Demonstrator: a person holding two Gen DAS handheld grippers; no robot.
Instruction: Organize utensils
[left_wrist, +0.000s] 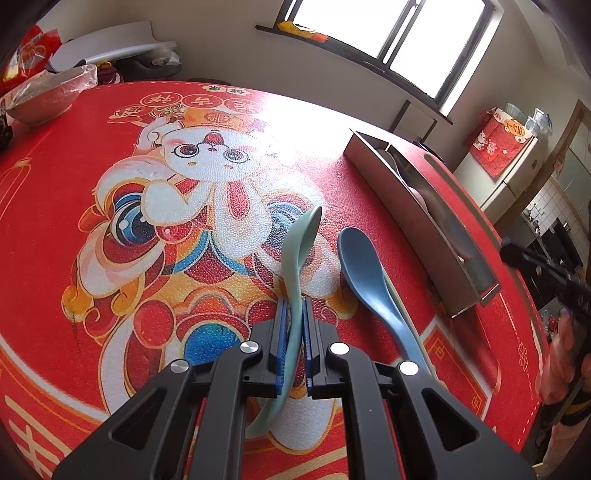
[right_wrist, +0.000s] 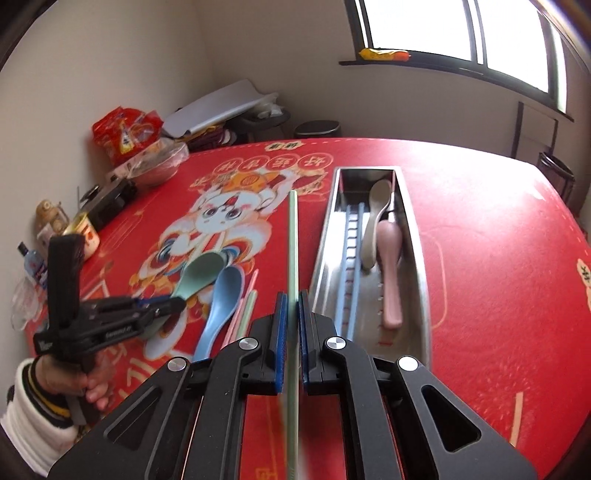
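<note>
Red table with a cartoon picture, two spoons and chopsticks waiting to be put away.

Green chopstick is pinched between the fingers of the right gripper, lifted off the table just beside the metal tray. Green spoon is pinched by the left gripper, near the blue spoon lying on the table. Inside the tray are a pink spoon, a white spoon and blue chopsticks. I think the chopstick goes in next; it must line up with the long tray before the fingers let go.
</note>
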